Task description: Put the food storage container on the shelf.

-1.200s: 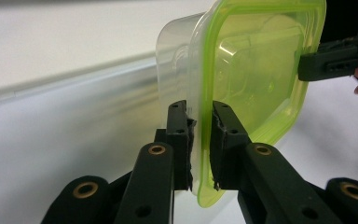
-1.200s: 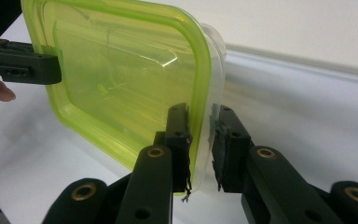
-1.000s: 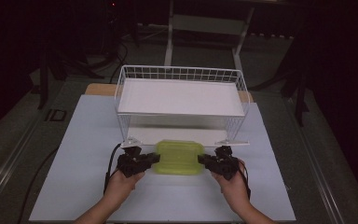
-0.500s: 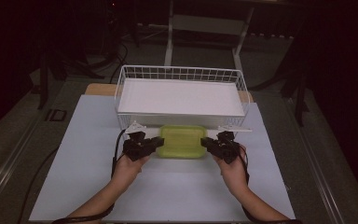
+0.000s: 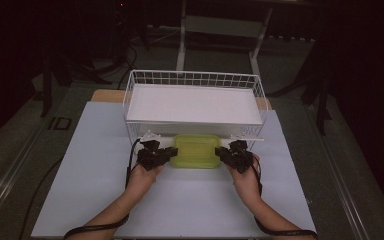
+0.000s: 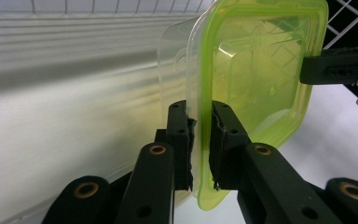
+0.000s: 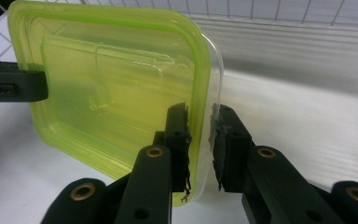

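High view: I hold a green-lidded box at the basket's front edge, above the tabletop. My left hand-held gripper clamps its left rim, my right hand-held gripper apparently pinches the right rim.

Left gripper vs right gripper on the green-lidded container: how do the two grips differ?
The left gripper clamps the left end of the container; the right gripper takes the right end. In the left gripper view the lime lid lies right of the clear tub; in the right gripper view it lies left. The left gripper's jaws look pressed tight on the rim; the right gripper's show a small gap on one side. Both grip the rim edge-on, in front of the wire basket.
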A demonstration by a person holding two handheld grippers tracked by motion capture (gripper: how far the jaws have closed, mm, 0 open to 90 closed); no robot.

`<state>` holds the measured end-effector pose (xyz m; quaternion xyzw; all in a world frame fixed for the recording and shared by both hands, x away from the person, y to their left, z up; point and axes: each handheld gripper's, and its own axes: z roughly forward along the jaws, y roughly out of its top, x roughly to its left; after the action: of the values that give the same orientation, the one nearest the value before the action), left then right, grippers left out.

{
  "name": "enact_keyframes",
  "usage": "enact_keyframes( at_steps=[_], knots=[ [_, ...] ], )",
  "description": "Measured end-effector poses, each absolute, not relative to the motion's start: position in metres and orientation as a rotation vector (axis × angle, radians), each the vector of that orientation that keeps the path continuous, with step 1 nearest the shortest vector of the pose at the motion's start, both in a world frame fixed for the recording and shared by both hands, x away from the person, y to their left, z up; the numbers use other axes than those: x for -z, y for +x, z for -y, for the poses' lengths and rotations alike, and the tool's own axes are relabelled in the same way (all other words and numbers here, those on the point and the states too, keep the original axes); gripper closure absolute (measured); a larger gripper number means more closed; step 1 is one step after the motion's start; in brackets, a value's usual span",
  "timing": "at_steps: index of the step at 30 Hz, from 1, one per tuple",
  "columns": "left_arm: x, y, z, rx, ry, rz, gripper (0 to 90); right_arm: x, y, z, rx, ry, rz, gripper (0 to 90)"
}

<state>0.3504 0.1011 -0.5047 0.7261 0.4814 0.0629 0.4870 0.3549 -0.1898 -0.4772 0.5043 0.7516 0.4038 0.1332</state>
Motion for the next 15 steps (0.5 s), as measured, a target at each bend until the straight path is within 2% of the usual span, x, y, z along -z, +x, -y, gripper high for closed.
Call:
enact_keyframes(
  at_steps=[15],
  knots=[
    [0.5077,0.3567,-0.1043,-0.137,1.733,-1.163,78.9,0.4811,0.3611,0.1876,-1.166,1.397,-2.159,75.8]
  ],
)
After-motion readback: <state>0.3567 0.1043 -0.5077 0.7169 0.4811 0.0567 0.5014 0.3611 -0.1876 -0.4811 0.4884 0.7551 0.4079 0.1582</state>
